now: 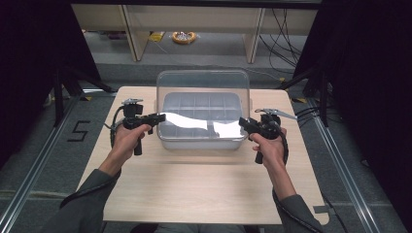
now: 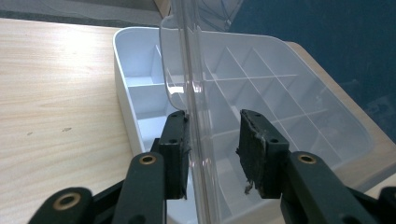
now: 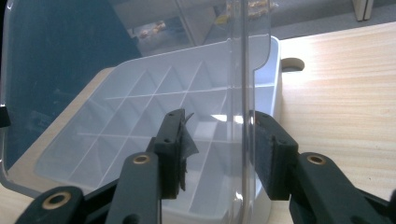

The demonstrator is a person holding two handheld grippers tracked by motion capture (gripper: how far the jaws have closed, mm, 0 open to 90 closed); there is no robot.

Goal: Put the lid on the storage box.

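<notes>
In the high view I see the box (image 1: 203, 138) at the centre of the frame, on the far half of the table (image 1: 194, 189), its clear lid (image 1: 203, 82) standing up from it. My left gripper (image 1: 158, 117) sits at the box's left end and my right gripper (image 1: 241, 123) at its right end, each held in a hand (image 1: 127, 138) coming in from the bottom of the frame. In the left gripper view the lid's (image 2: 198, 93) edge runs top to bottom through the middle of the frame, between my two jaws; the jaws stand apart, the left pad right against the plastic, the right pad with a gap to it. Behind the lid the white box (image 2: 140, 84) shows its grid of compartments, with bare table to the left. In the right gripper view the lid's (image 3: 245, 70) edge again runs down between the jaws, which are apart: the right pad is just at the plastic, the left pad clear of it. The box's (image 3: 140, 107) divided tray spreads across the left and centre of the frame, table at the right.
</notes>
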